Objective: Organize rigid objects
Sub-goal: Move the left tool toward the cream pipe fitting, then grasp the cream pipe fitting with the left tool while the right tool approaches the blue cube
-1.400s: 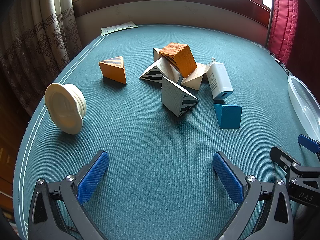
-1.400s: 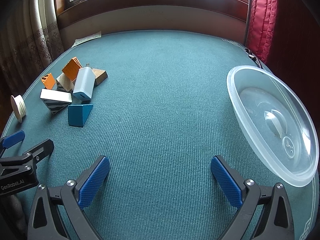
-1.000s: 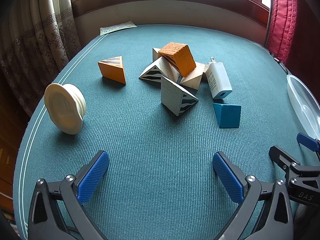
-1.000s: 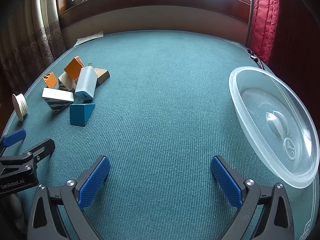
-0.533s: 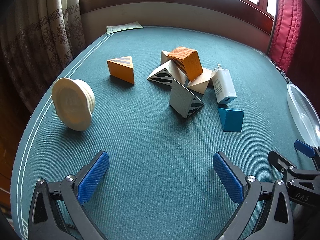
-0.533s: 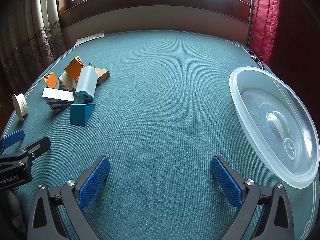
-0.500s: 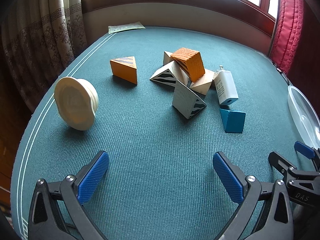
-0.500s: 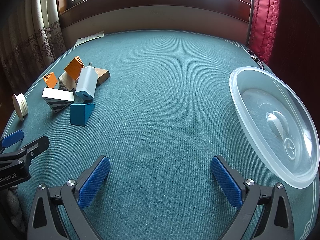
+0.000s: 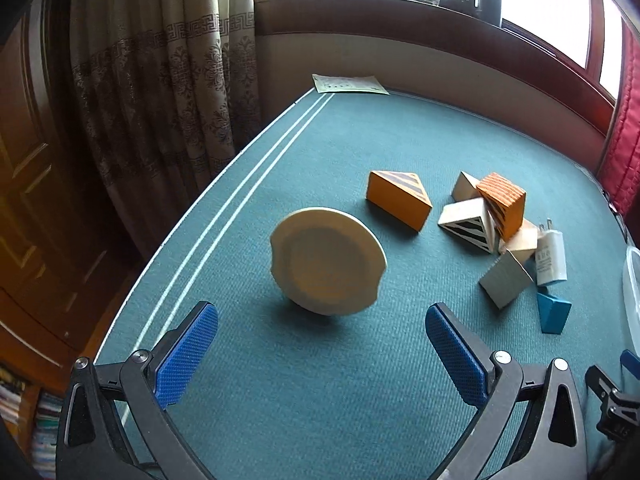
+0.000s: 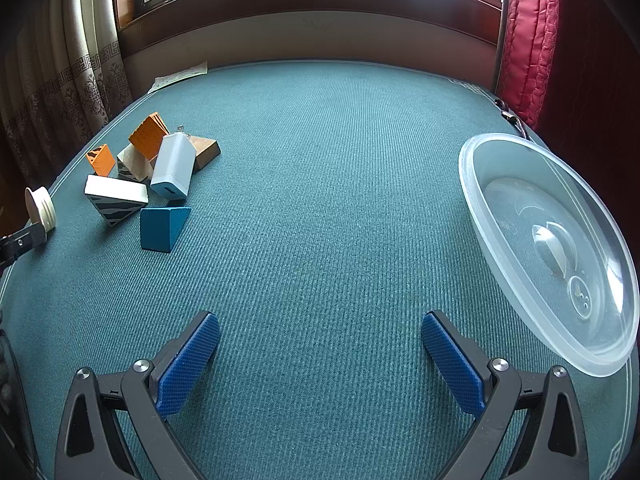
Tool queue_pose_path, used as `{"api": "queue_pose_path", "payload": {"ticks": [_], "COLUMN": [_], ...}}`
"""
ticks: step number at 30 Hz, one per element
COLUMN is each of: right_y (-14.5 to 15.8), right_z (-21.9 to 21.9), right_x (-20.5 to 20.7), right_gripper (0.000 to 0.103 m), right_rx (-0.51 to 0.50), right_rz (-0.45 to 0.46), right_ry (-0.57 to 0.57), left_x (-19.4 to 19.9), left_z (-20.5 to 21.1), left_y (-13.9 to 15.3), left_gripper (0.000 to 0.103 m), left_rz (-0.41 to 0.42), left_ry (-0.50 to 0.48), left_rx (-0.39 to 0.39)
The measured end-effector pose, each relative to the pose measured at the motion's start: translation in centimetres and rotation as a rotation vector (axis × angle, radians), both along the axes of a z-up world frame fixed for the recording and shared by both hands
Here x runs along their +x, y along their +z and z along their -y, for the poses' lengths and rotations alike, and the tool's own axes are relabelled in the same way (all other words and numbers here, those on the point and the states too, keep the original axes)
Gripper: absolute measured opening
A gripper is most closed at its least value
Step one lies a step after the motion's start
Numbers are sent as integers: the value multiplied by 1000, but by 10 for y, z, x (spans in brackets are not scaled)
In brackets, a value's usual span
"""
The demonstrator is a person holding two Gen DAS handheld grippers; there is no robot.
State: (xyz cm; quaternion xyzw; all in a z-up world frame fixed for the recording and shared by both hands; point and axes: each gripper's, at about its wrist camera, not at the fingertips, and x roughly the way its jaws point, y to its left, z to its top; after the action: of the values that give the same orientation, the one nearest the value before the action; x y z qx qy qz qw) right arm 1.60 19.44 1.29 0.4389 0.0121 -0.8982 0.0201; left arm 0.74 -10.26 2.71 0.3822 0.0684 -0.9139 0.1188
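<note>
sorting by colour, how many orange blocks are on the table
2. An orange wedge with a striped top lies apart, left of the pile. An orange ridged block sits tilted on top of the pile. Others could be hidden beneath.

Our left wrist view looks close at the cream lid [image 9: 327, 261]; right faces the bowl [image 10: 548, 248]; both share the blocks [image 10: 164, 229].
</note>
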Motion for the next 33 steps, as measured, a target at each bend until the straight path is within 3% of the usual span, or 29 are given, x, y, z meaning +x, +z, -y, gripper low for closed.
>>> {"api": "queue_pose_path", "payload": {"ticks": [4, 14, 22, 27, 33], "right_y": [0, -1, -2, 0, 11], "right_z": [0, 0, 0, 1, 25], "right_x": [0, 0, 0, -3, -11], "right_gripper": [103, 103, 103, 103, 100], "right_rx": [0, 0, 2, -16, -110], "right_rz": [0, -2, -3, 8, 6], "right_ry": [0, 1, 2, 0, 72], "left_x": [-12, -39, -41, -36, -30], "left_z": [11, 25, 30, 23, 10], "left_y": [3, -5, -13, -10, -6], "left_gripper": [103, 103, 61, 61, 60], "left_rz": [-12, -3, 16, -18, -61], "left_ry": [10, 21, 16, 4, -20], "left_rx": [-15, 32, 94, 73, 13]}}
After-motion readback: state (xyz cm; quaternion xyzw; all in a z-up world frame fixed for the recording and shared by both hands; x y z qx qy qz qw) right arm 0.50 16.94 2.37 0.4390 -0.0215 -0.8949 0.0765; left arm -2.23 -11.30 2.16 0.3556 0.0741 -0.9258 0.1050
